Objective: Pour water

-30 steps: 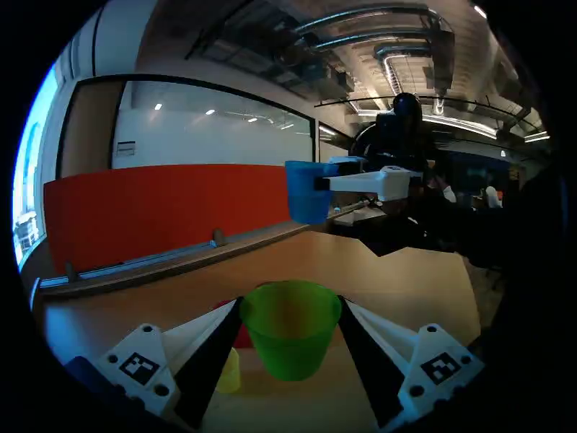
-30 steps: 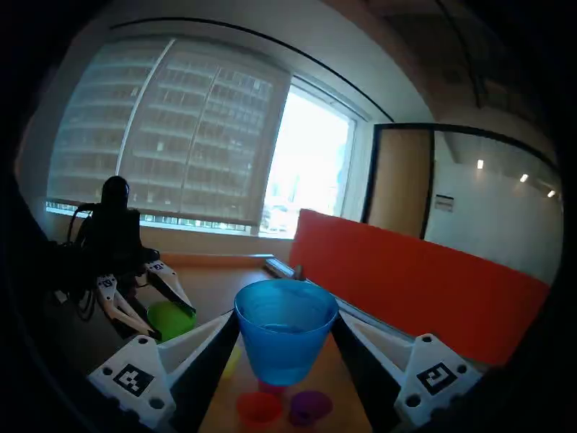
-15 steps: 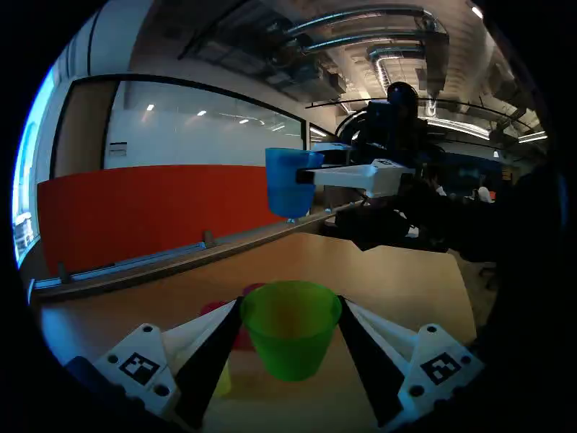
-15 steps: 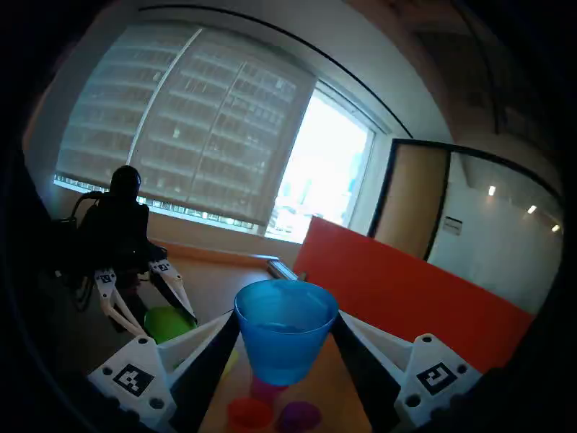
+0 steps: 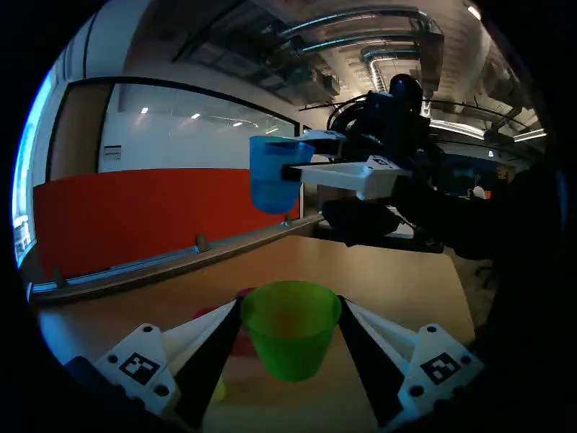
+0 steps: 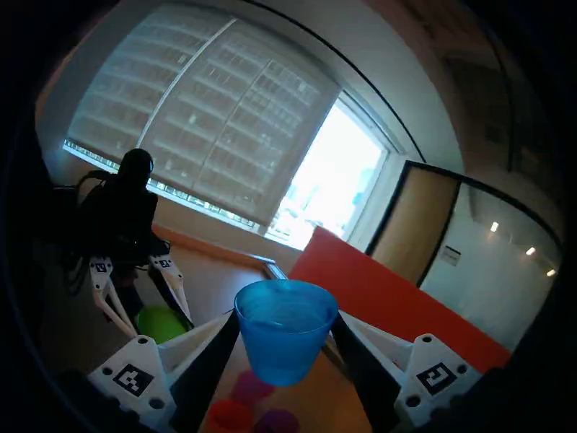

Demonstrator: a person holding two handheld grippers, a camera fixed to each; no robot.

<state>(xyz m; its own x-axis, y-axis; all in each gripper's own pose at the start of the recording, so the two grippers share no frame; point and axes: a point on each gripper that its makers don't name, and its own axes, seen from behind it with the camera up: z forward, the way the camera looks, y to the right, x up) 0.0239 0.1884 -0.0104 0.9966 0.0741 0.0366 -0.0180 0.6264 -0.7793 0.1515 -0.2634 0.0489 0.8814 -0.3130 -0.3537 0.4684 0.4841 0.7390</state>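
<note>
Blue cup [image 6: 286, 339]: holds water.
Green cup [image 5: 291, 328]: contents unclear.
Right gripper [image 6: 285, 321]: clamps blue cup.
Left gripper [image 5: 290, 307]: clamps green cup.

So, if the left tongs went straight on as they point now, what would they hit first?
Likely the blue cup held by the right tongs, just above that line; passing under it, the desk's back rail. Depth is unclear.

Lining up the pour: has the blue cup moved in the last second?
Yes. In the left gripper view the blue cup has risen and shifted left against the red partition.
</note>
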